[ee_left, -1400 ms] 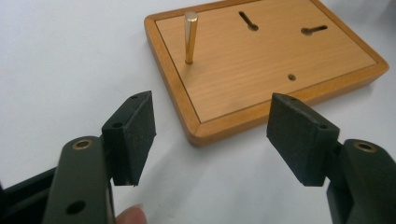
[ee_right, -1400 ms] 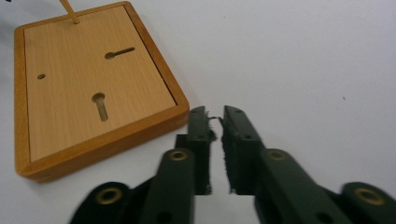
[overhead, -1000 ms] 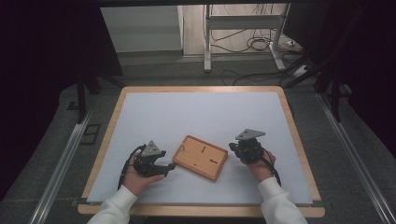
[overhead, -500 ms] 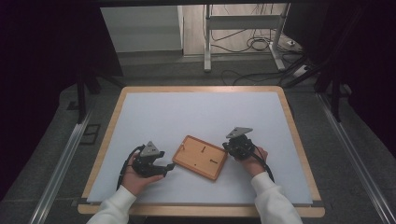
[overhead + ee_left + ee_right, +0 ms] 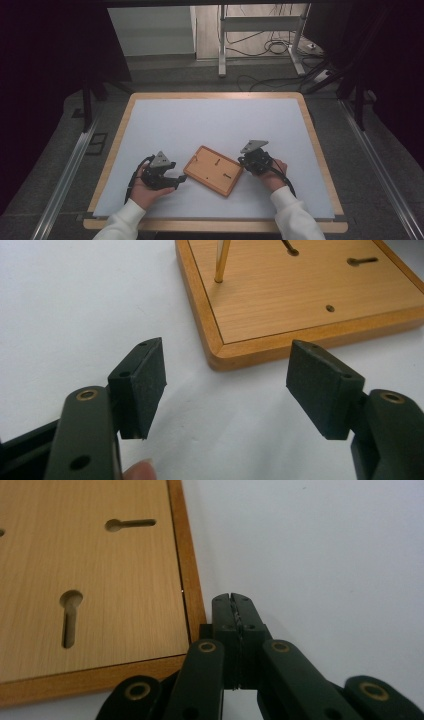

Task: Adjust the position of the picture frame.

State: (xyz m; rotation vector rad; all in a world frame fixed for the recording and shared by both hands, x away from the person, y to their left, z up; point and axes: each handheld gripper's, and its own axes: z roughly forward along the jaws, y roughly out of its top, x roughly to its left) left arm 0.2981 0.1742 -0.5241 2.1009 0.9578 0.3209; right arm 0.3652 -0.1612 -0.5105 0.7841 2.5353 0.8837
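Keyhole slots on the wooden board [image 5: 90, 580] show beside the closed right tool [image 5: 233, 600]; left tool [image 5: 225, 385] gapes.

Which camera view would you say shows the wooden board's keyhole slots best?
The right gripper view: two keyhole slots appear large and sharp on the wooden board. The left gripper view shows them cropped; the high view shows tiny dark marks.

Wooden board [image 5: 213, 170] flat on table, askew, keyhole slots up
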